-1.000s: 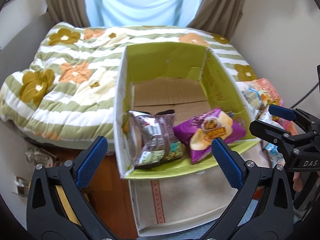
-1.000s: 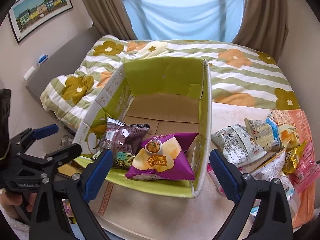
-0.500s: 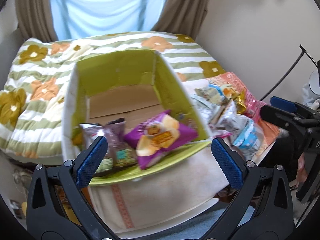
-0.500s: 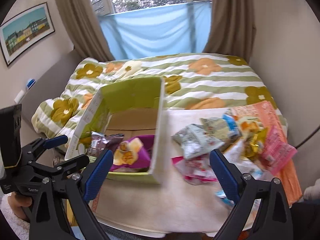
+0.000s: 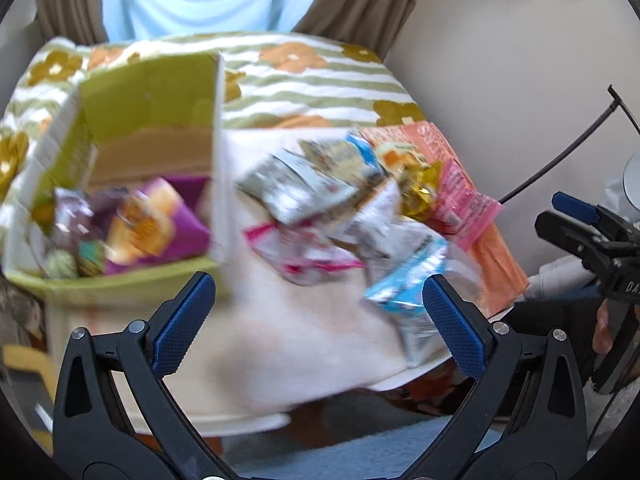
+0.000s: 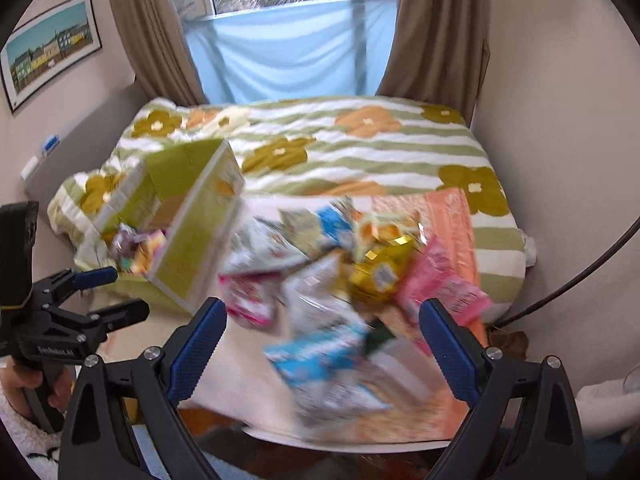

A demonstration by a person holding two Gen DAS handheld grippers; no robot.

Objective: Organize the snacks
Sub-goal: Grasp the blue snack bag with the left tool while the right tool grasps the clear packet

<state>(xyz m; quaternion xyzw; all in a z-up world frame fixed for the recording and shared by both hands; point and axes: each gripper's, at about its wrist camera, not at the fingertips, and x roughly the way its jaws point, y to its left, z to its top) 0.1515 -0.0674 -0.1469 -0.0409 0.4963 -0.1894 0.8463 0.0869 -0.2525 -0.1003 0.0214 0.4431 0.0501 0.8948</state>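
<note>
Both claws gaping wide, gripping nothing: left claw (image 5: 316, 320), right claw (image 6: 322, 338). Loose pile of crinkly foil snack packets (image 6: 320, 280) lying centre frame on white-clothed desk (image 5: 280, 344); green cardboard box (image 5: 152, 92) sitting left, already holding purple chip bag (image 5: 160, 220). Advising: single out top packet, pinch edge, avoid crushing. Labels blurring, unreadable.

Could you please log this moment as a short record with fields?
left tongs: open, empty
right tongs: open, empty, above the loose pile
box: green cardboard, open top, on the white cloth
in box: purple packet and dark packet
loose snack pile: on the cloth, right of the box
image quality: motion-blurred
</note>
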